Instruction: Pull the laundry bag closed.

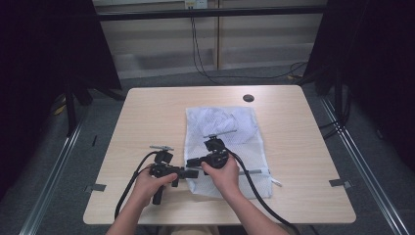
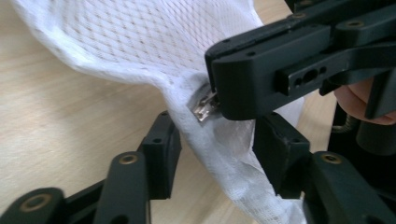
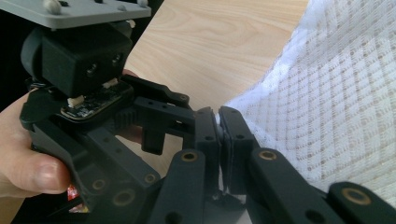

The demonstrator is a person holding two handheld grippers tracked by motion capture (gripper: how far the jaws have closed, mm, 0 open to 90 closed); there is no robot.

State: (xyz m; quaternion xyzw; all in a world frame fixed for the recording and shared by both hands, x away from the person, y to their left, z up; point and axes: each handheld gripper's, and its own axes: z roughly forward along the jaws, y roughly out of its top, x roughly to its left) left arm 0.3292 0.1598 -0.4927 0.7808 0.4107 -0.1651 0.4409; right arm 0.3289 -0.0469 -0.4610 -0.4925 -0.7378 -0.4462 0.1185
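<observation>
Left gripper view: right tongs (image 2: 212, 100) pinch mesh bag (image 2: 140, 42) zipper pull (image 2: 204, 109); left tongs (image 2: 212, 154) part-open, straddling bag.

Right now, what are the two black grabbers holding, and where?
The right gripper pinches the white mesh laundry bag's zipper pull. The left gripper straddles its edge, not yet clamped.

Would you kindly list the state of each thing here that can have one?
Mesh bag: flat on the table, near corner lifted.
Zipper pull: pinched by the right gripper.
Right gripper: shut on the zipper pull.
Left gripper: open, jaws either side of the bag's edge.
</observation>
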